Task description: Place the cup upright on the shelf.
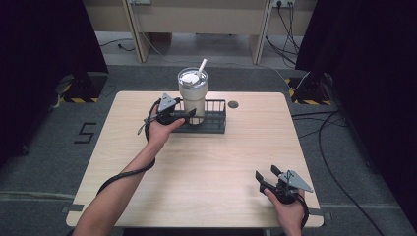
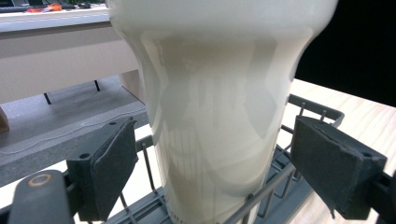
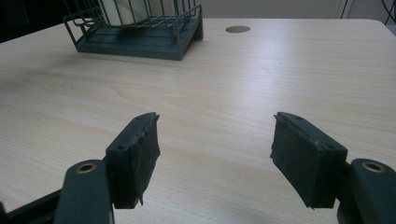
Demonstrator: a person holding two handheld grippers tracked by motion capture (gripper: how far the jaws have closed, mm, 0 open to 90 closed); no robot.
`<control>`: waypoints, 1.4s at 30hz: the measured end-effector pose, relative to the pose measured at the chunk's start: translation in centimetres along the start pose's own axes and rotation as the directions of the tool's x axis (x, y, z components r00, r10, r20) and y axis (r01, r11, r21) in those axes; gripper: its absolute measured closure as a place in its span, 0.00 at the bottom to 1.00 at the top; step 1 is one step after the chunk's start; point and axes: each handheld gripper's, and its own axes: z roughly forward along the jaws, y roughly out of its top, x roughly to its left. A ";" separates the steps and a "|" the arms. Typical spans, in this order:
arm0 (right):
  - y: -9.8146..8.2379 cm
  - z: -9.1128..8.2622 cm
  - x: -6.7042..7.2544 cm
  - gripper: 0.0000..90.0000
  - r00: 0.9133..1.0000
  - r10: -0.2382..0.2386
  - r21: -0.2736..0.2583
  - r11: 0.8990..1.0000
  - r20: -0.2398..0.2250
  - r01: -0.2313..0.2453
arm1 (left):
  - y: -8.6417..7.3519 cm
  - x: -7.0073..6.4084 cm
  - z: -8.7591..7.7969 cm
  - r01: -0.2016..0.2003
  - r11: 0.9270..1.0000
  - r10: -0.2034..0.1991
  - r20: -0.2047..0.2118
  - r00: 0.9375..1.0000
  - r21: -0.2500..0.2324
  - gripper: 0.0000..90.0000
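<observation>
Near the tabletop's (image 1: pixel 206 162) far edge, a cream tumbler (image 1: pixel 192 93) with a straw (image 1: pixel 202 66) stands in a dark wire rack (image 1: pixel 216 120). Spread wide, the left gripper (image 1: pixel 189 114) flanks the tumbler's narrow base without touching. By the near right corner, the right gripper (image 1: pixel 265 175) rests open and empty.

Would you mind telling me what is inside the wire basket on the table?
A cream tumbler with a lid and straw stands upright in the dark wire basket, at its left end. The tumbler hides the basket floor beneath it.
</observation>
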 end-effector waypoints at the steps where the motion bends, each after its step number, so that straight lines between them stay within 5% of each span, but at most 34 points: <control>1: 0.0 0.0 0.0 0.36 1.000 0.000 0.000 1.000 0.000 0.000 | 0.0 0.0 -0.2 -0.001 1.000 0.001 0.001 1.000 0.000 0.16; 26: 0.0 0.0 0.1 0.36 1.000 0.013 0.002 1.000 0.001 -0.013 | 0.3 0.3 -4.3 -0.017 0.999 0.017 0.013 1.000 -0.030 0.16; 42: 0.0 0.1 0.0 0.36 1.000 0.009 0.000 1.000 0.002 -0.009 | -0.8 0.8 -7.3 -0.023 0.999 0.023 0.003 1.000 -0.032 0.16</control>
